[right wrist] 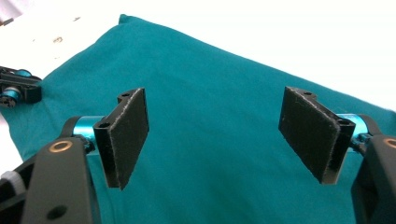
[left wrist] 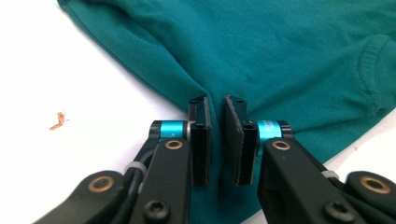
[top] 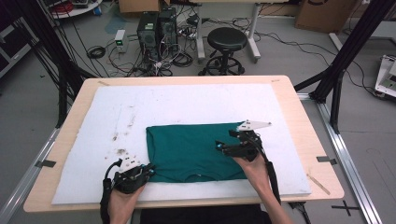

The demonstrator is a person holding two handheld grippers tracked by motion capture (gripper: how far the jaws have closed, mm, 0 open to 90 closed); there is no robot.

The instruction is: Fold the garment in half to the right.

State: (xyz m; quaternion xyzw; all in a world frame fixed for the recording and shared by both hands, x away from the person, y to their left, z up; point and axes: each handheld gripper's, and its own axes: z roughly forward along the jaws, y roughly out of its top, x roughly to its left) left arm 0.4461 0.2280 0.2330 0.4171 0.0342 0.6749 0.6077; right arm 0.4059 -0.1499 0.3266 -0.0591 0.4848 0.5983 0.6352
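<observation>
Garment: a teal green knitted cotton shirt (top: 194, 150), folded into a flat rectangle, lies on the near middle of the mat, its collar edge toward the person.
Surface: a white foam mat (top: 187, 100) covers most of a light wooden table (top: 306, 126); brown specks mark the mat left of the shirt.
Containers: none on the table, so nothing is held in any.
Left claw: the left gripper (top: 148, 171) sits at the shirt's near left corner; in the left gripper view (left wrist: 217, 122) its black pads (left wrist: 200, 135) stand close together with a raised fold of teal cloth pinched between them, so it is clenched on the shirt.
Right claw: the right gripper (top: 223, 145) hangs above the right part of the shirt; in the right gripper view (right wrist: 215, 135) its pads (right wrist: 126, 135) stand wide apart, released, with the cloth lying below them, untouched.
Hands: bare forearms come in from the near edge, one behind each gripper.
Around: on the grey floor beyond the table stand a black round stool (top: 226, 44), two dark computer towers (top: 156, 30) amid tangled cables, and cardboard boxes (top: 320, 14).
In the way: nothing lies on the shirt or between the two grippers.
</observation>
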